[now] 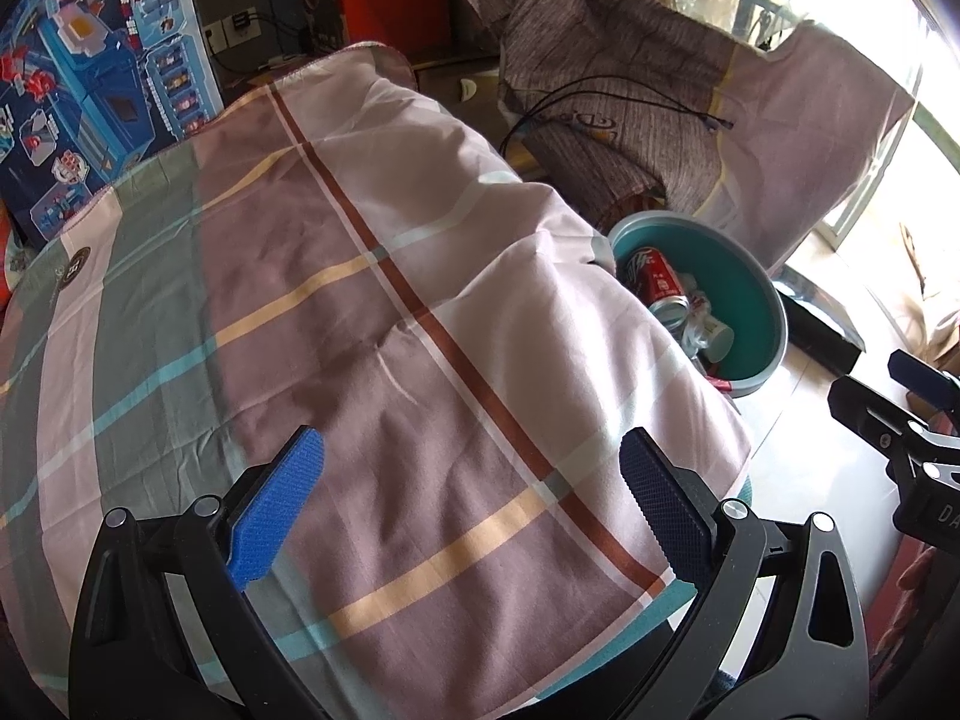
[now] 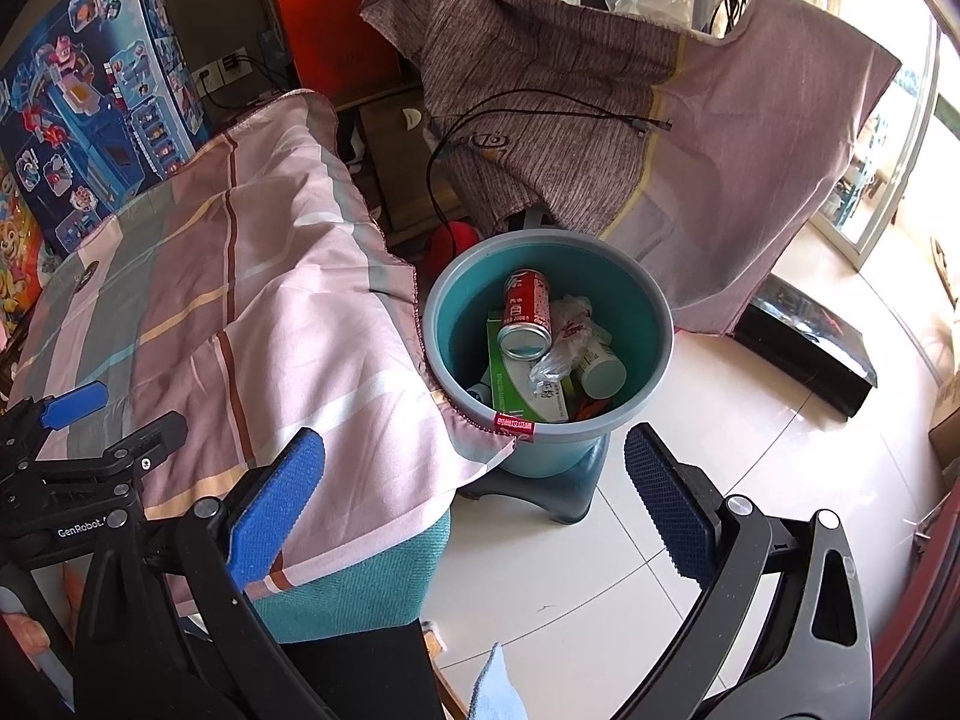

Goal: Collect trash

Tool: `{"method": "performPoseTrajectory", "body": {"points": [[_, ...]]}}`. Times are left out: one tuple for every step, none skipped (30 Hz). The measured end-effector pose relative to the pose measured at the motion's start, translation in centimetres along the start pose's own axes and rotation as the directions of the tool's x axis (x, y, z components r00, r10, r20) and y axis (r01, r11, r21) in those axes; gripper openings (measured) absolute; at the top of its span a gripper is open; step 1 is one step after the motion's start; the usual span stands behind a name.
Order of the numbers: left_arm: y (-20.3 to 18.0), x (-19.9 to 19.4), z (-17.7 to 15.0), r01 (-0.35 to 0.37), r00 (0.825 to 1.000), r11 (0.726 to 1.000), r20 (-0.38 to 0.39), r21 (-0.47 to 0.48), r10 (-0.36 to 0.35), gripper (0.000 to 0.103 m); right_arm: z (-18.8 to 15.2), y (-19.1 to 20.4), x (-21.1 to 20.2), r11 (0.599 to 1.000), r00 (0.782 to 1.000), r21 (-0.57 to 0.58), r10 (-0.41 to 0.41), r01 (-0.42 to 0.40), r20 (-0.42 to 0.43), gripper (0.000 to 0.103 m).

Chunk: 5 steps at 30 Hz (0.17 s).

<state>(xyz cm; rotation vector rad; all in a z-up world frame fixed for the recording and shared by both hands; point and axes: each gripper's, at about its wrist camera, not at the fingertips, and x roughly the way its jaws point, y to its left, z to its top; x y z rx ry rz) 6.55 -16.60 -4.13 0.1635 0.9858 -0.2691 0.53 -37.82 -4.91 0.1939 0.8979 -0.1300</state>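
Both claws hung spread and empty, the left claw (image 1: 471,510) over the bare plaid-covered surface (image 1: 360,300), the right claw (image 2: 474,510) nearer the floor. At twelve o'clock from the right claw, the teal bin (image 2: 654,306) stood against the surface's edge, likely for short drops. It already held the red can (image 2: 528,315), a green carton (image 2: 510,378) and crumpled plastic (image 2: 564,348), so collecting looked nearly finished.

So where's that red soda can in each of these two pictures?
Left wrist view: the red can lies in the teal bin at centre right, just past the checked cloth's edge.
Right wrist view: the red can lies in the teal bin at the picture's centre, bottom end toward the camera.
Shared landmark: the checked cloth left of the bin.
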Motion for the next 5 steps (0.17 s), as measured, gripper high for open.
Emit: {"method": "performPoseTrajectory", "body": {"points": [[0.0, 0.13, 0.06, 0.005, 1.0, 1.0, -0.005, 0.0, -0.005, 0.099, 0.03, -0.06, 0.0, 1.0, 1.0, 0.0, 0.001, -0.001, 0.0, 0.096], [-0.05, 0.24, 0.06, 0.011, 1.0, 1.0, -0.01, 0.001, -0.011, 0.099, 0.04, -0.14, 0.02, 1.0, 1.0, 0.001, 0.001, -0.001, -0.001, 0.096], [-0.05, 0.35, 0.06, 0.012, 1.0, 1.0, -0.016, 0.001, -0.012, 0.099, 0.05, -0.16, 0.02, 1.0, 1.0, 0.001, 0.0, 0.0, -0.001, 0.096], [-0.05, 0.45, 0.02, 0.01, 1.0, 1.0, -0.021, 0.0, -0.01, 0.099, 0.07, -0.18, 0.01, 1.0, 1.0, 0.0, 0.0, 0.0, -0.001, 0.096], [-0.02, 0.48, -0.03, 0.011, 1.0, 1.0, -0.022, -0.001, -0.011, 0.099, 0.07, -0.17, 0.03, 1.0, 1.0, 0.0, 0.001, -0.001, -0.001, 0.096]]}}
